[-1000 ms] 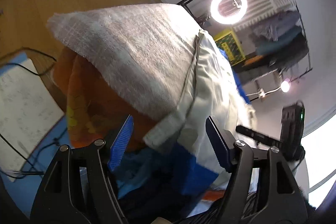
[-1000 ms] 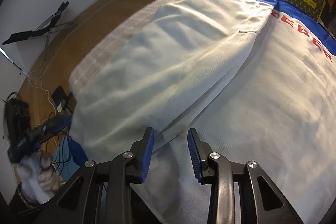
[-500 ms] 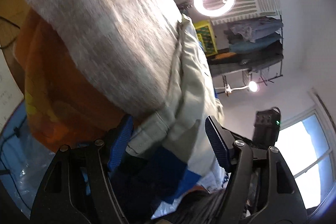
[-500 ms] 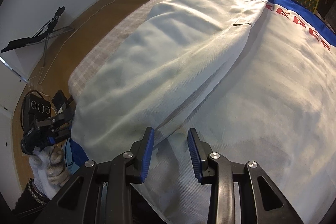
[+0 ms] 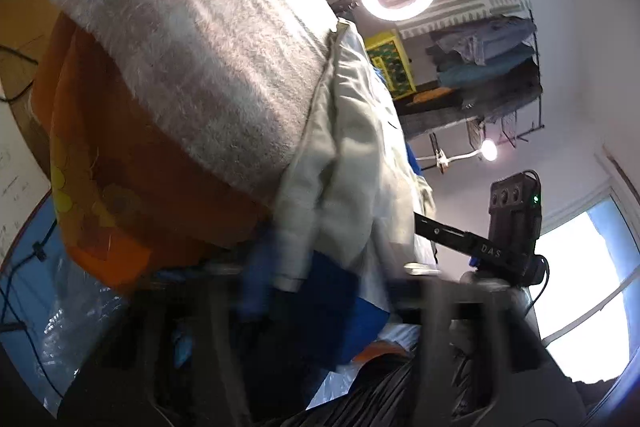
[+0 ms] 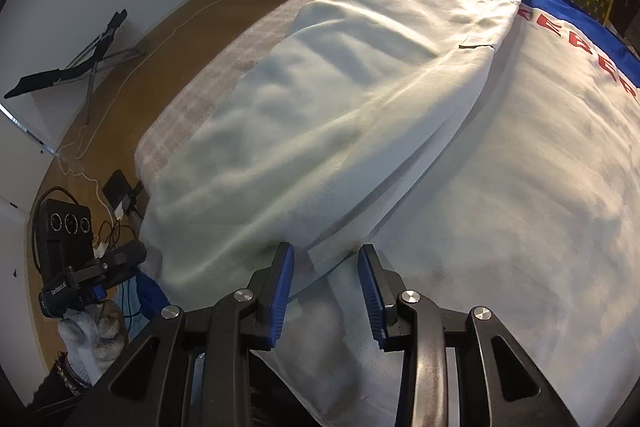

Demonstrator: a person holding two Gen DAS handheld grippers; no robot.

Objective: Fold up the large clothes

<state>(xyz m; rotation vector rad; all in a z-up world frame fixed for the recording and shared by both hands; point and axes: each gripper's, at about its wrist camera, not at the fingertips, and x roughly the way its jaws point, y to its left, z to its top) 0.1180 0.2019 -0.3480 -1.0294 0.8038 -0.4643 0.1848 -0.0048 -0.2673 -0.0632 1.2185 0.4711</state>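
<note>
A: What cloth is seen on the pale garment point(image 6: 352, 115)?
B: A matt, finely woven cloth, softly creased. A coarser, fuzzy grey checked blanket point(image 5: 208, 67) is seen at upper left of the left wrist view.

A: And the right gripper point(image 6: 326, 291)?
B: Black plastic with a slight sheen, ribbed blue pads point(image 6: 280, 291), shiny metal pins. The floor point(image 6: 168, 39) looks like smooth wood.

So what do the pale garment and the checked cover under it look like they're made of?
Pale garment: seemingly a soft woven cotton-type cloth, matte, with soft creases and a fine diagonal weave up close. Checked cover: looks woolly or brushed, with fuzzy fibres along its edge; exact fibre unclear.
</note>
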